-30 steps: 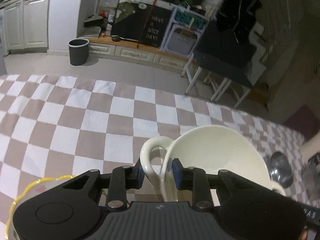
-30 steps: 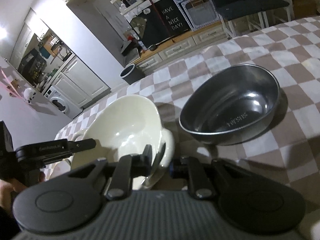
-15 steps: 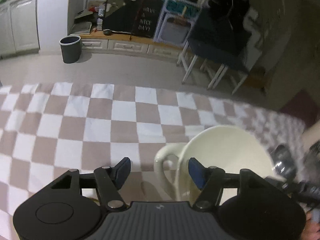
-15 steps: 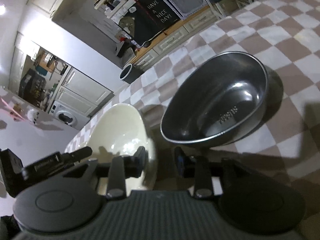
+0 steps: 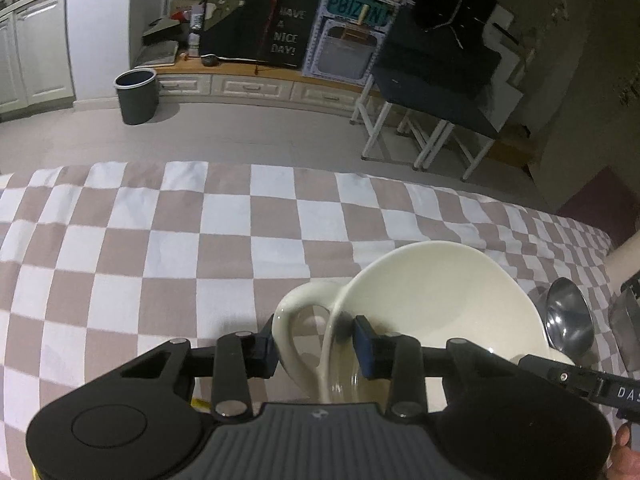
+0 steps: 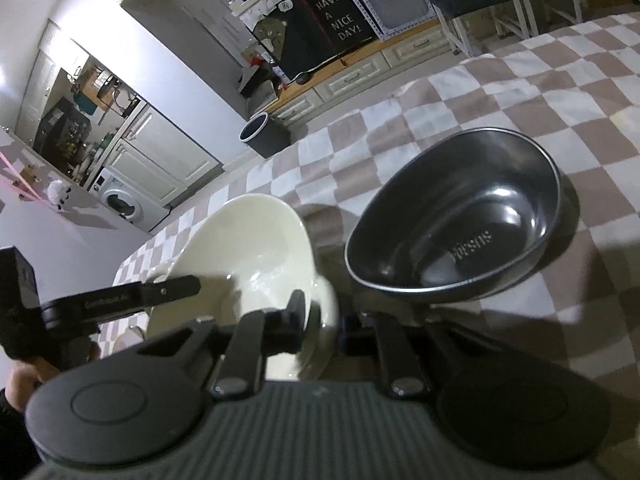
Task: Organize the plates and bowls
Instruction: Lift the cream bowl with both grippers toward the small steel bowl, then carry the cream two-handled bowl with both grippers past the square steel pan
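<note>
A: Cream glazed ceramic: the two-handled bowl (image 5: 440,300) sits on the brown-and-white checked cloth (image 5: 160,240), tilted, with its near wall raised toward both cameras.

B: And the left gripper (image 5: 316,346)?

A: Its jaws are closing. One pad lies outside the bowl's looped handle (image 5: 296,320), the other inside the bowl, so handle and rim stand between them; the outer pad touches the handle, the inner one looks just clear of the wall.

B: The right gripper (image 6: 320,320)?

A: Its jaws are closing on the opposite rim of the cream bowl, one finger inside, one outside, pads against the wall.

B: Other vessels?

A: A dark steel bowl (image 6: 460,224) rests on the cloth just beside the cream bowl, on its right in the right wrist view.
</note>
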Demonstrator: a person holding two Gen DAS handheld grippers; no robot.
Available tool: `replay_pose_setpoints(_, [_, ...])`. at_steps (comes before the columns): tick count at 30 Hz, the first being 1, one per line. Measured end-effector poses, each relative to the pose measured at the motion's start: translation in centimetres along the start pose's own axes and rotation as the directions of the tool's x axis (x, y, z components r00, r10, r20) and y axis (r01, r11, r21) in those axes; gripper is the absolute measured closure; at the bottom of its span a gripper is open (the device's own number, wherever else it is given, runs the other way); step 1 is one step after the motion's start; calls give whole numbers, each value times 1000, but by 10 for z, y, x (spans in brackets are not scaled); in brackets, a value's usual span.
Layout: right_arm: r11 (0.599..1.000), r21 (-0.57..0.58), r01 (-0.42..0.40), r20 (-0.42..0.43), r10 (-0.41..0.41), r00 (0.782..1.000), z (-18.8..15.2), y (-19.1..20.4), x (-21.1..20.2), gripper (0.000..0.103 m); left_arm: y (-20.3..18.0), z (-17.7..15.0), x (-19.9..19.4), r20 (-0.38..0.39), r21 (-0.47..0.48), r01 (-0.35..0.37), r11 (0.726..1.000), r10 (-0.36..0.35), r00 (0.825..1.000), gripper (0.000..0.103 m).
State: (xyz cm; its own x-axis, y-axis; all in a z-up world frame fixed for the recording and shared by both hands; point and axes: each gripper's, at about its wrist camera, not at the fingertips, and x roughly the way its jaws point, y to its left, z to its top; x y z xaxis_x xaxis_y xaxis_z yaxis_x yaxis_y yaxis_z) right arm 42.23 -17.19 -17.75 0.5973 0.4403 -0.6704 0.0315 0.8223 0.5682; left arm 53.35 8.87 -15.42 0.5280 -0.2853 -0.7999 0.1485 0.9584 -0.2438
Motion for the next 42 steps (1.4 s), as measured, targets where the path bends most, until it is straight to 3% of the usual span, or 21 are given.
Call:
replay_pose_setpoints(10, [1000,-28,-9,20,9,1000,6,11,-11,84,-14,-15,-46,78,-45,-42,998,46,996,65])
replay_pose_setpoints(21, [995,-70,-66,74,71,995,-1,25,-98,84,-62,-35,-141,138,-68,-58,996,67,988,67])
replay_pose_setpoints(33, [994,-101,-51,116,63,991,-46,16,-187,84,-122,-98,-214,141,-60,-45,997,53,989,68])
replay_pose_setpoints(42, [994,-96,-47,143,61,988,-75,-2,-221,84,-155,-152,-244,141,-42,-6,999,12,990,71])
